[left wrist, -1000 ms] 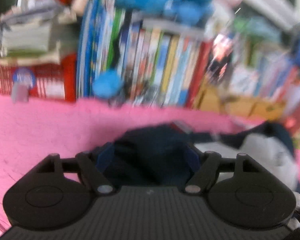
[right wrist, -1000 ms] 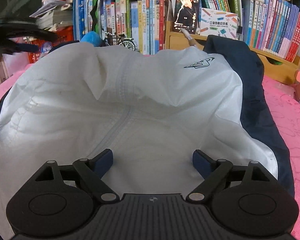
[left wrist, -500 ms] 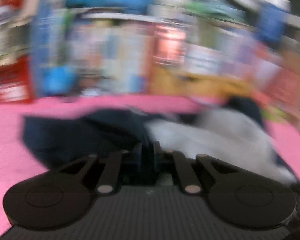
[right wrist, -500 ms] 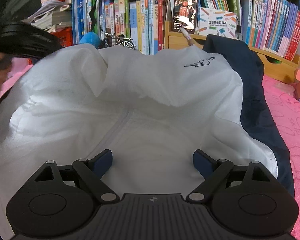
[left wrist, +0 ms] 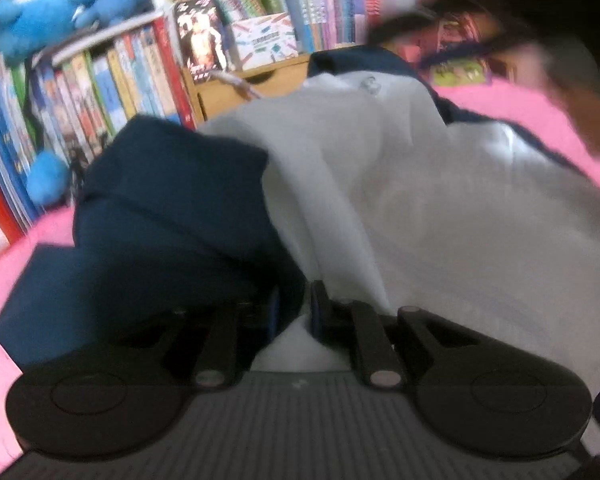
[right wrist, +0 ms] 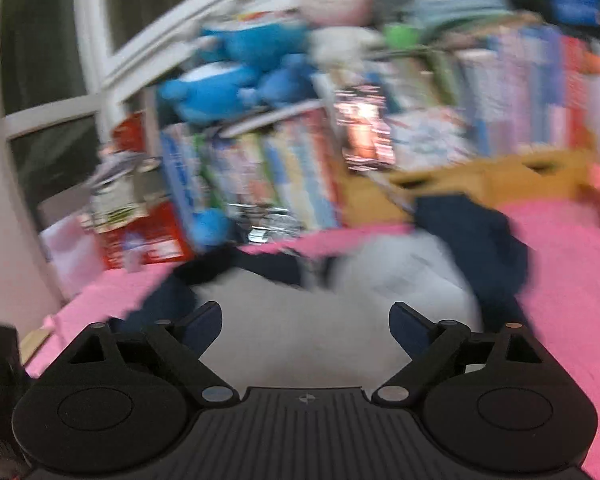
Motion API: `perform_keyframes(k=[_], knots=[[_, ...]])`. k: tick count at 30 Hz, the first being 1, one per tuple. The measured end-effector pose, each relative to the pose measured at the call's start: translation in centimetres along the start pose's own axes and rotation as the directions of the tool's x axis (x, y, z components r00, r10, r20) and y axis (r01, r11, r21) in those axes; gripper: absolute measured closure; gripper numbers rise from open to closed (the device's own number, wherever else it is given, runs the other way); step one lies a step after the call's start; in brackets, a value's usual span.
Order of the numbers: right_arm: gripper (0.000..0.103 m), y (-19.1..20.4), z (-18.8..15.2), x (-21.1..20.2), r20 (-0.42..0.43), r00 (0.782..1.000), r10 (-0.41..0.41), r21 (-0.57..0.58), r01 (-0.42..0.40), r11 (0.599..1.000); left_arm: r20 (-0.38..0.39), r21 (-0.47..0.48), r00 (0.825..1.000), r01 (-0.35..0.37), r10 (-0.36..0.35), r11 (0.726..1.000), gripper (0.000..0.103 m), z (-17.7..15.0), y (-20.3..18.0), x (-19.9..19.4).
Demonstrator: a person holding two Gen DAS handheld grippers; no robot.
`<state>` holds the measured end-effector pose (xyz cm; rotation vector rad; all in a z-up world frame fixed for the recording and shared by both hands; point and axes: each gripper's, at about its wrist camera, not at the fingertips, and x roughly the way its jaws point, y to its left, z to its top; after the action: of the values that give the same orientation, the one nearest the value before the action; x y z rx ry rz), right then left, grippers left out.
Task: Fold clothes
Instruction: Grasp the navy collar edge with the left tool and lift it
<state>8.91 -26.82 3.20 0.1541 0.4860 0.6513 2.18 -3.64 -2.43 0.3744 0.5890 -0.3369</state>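
A navy garment with a white lining (left wrist: 420,200) lies bunched on the pink cover (left wrist: 4,280). Its navy part (left wrist: 160,220) is folded over on the left. My left gripper (left wrist: 294,304) is shut on a fold of this garment where navy meets white. In the right wrist view the same garment (right wrist: 400,272) lies lower and farther off, blurred. My right gripper (right wrist: 306,316) hangs open above the white cloth, nothing between its fingers.
Shelves of upright books (left wrist: 132,72) with blue plush toys (right wrist: 236,80) line the far side. A wooden drawer box (right wrist: 500,176) stands behind the garment. A person's blurred hand (left wrist: 588,112) shows at the upper right of the left wrist view.
My left gripper went from open to shut on the garment's fold, then swung across and rolled. My right gripper stayed open and rose away from the white cloth.
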Motion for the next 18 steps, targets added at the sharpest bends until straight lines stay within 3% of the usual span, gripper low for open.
perform_keyframes(k=[4, 8, 9, 10, 12, 13, 15, 18], knots=[[0.005, 5.7, 2.3, 5.4, -0.084, 0.987, 0.134, -0.132, -0.144, 0.981, 0.032, 0.172, 0.994, -0.106, 0.102, 0.979, 0.089, 0.1, -3.0, 0.2], [0.003, 10.1, 3.2, 12.2, -0.203, 0.969, 0.141, -0.210, -0.184, 0.960, 0.057, 0.252, 0.989, -0.146, 0.136, 0.957, 0.089, -0.1, -4.5, 0.1], [0.016, 10.5, 3.1, 13.5, -0.240, 0.963, 0.121, -0.213, -0.173, 0.962, 0.058, 0.243, 0.990, -0.138, 0.127, 0.960, 0.089, -0.1, -4.3, 0.0], [0.055, 10.8, 2.9, 14.7, -0.276, 0.956, 0.100, -0.215, -0.163, 0.963, 0.058, 0.220, 0.992, -0.123, 0.113, 0.968, 0.088, -0.1, -4.0, -0.3], [0.081, 10.6, 2.8, 15.5, -0.301, 0.950, 0.081, -0.199, -0.145, 0.969, 0.068, 0.126, 0.996, -0.065, 0.056, 0.990, 0.083, -0.4, -2.9, -1.7], [0.089, 9.9, 2.8, 15.1, -0.289, 0.954, 0.082, -0.180, -0.139, 0.974, 0.080, 0.067, 0.997, -0.017, 0.012, 0.998, 0.081, -0.7, -2.2, -2.6], [0.092, 7.6, 3.0, 12.2, -0.220, 0.971, 0.087, -0.139, -0.120, 0.983, 0.113, -0.051, 0.990, 0.089, -0.083, 0.995, 0.076, -1.4, -0.5, -4.6], [0.093, 3.8, 2.9, 6.9, -0.121, 0.991, 0.050, -0.100, -0.063, 0.993, 0.199, -0.223, 0.957, 0.252, -0.209, 0.942, 0.065, -2.3, 2.0, -7.7]])
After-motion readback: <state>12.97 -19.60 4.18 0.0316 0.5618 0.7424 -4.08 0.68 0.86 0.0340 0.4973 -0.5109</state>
